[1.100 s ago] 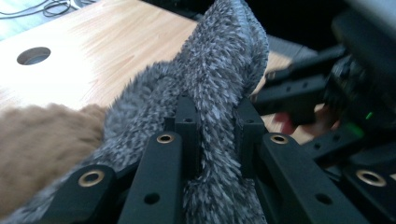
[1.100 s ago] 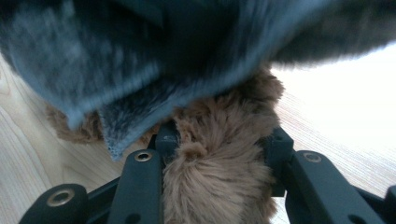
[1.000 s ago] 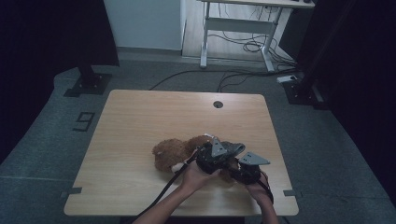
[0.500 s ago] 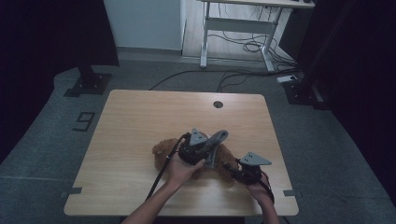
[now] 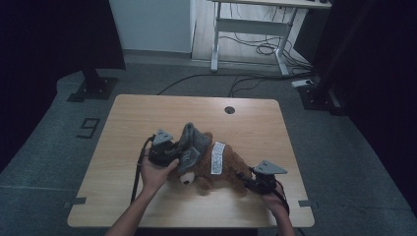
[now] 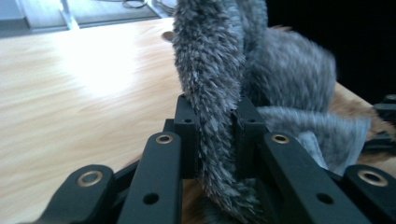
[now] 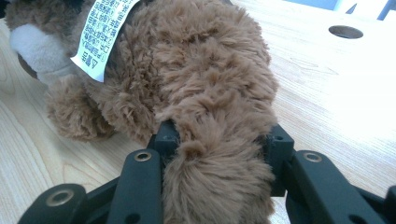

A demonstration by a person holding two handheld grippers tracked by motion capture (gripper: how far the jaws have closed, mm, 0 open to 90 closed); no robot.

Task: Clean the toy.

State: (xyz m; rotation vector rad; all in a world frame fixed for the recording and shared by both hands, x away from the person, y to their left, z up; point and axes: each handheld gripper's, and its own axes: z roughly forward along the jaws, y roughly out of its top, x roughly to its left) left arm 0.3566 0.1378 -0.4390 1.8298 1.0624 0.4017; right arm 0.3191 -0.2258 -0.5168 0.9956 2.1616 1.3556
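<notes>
The wooden table (image 5: 147,118) holds my brown teddy bear (image 5: 223,169), lying near the front edge. It has fluffy fur and a white tag (image 5: 217,158). My right gripper (image 5: 250,183) squeezes what may be its leg. My left gripper (image 5: 173,153) pinches its grey furry cloth (image 5: 193,143).

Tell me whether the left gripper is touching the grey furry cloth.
Touching. In the left gripper view the left gripper has both jaws pressed on the grey furry cloth.
</notes>
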